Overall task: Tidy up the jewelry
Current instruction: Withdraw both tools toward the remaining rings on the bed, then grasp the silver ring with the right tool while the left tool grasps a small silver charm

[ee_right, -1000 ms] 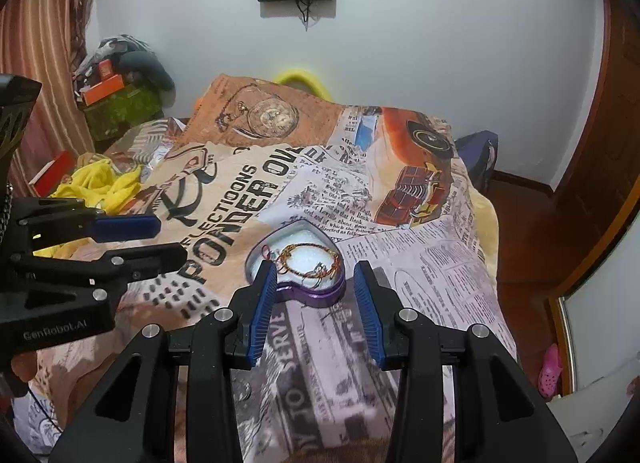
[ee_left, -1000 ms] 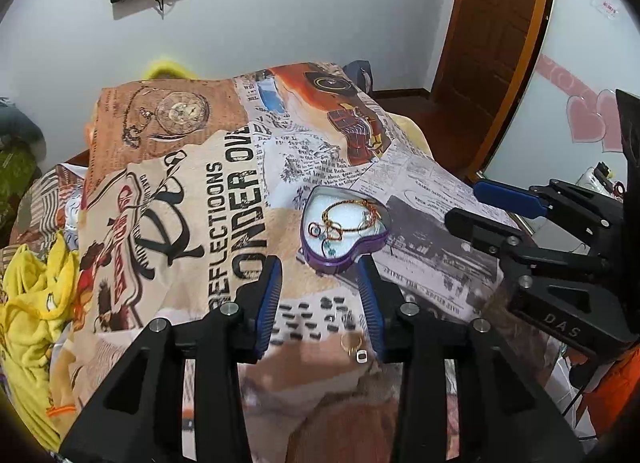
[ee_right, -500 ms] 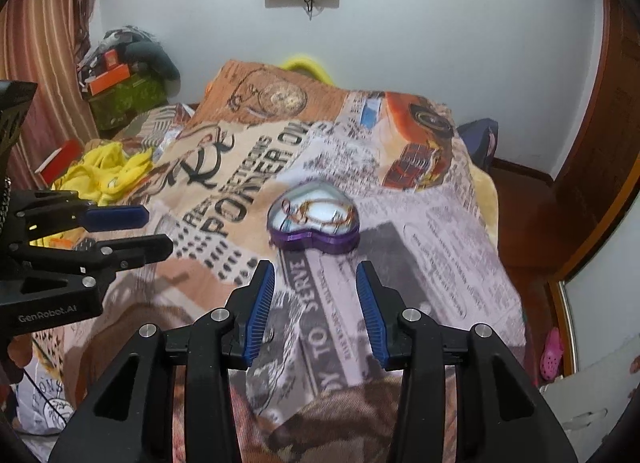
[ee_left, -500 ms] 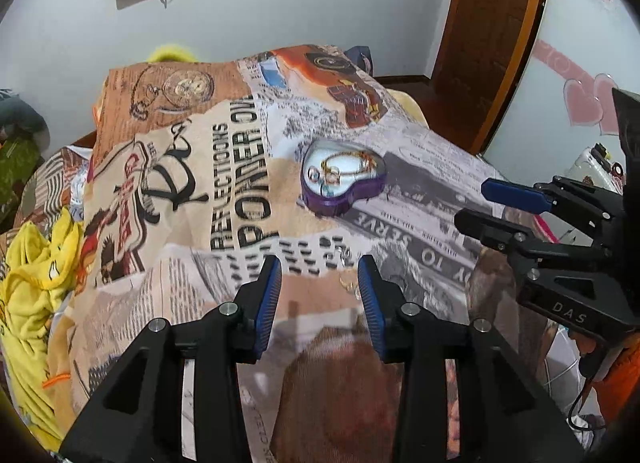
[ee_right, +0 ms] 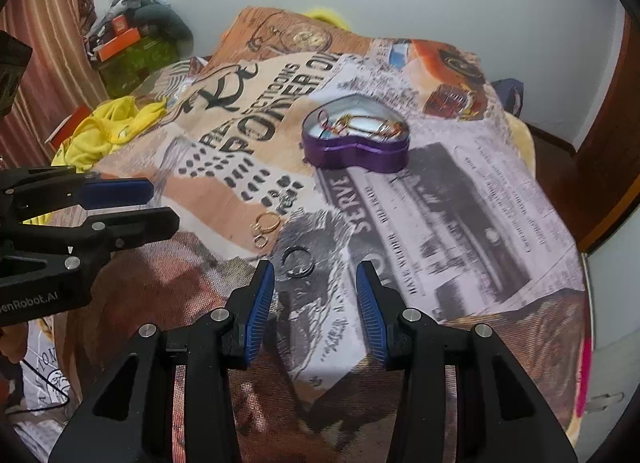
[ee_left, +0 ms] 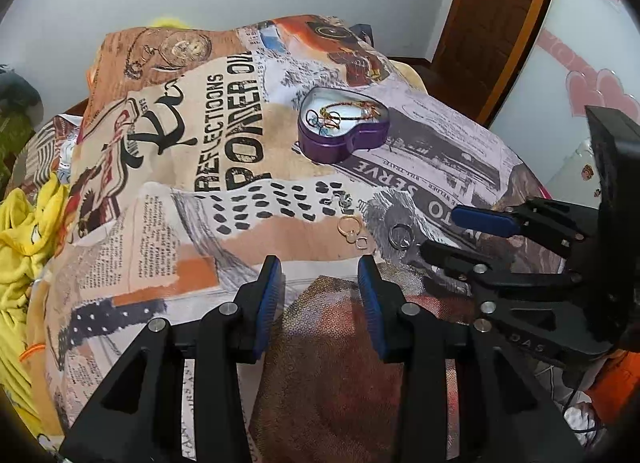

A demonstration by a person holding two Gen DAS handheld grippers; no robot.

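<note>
Left wrist view: the left gripper [ee_left: 319, 277] is seen with its jaws standing apart and nothing between them, held above the printed blanket [ee_left: 168, 223]. A gold ring [ee_left: 347, 225] with a small loop beside it is seen just ahead of the fingertips, and a silver ring [ee_left: 400, 236] lies near the right gripper [ee_left: 448, 233], which is also empty. The purple heart-shaped tin [ee_left: 343, 131], already holding some jewelry, is set further back on the bed.

Right wrist view: the right gripper [ee_right: 315, 283] is shown part open and empty, with the silver ring [ee_right: 297, 261] lying flat just ahead of its left finger. The gold ring [ee_right: 267, 221] lies between the two tools, and the tin [ee_right: 356, 147] well beyond.

A flat, thin ring on soft cloth is judged hard to pinch: the fabric may be caught instead, or the ring flicked aside into a fold of the busy print and lost.
</note>
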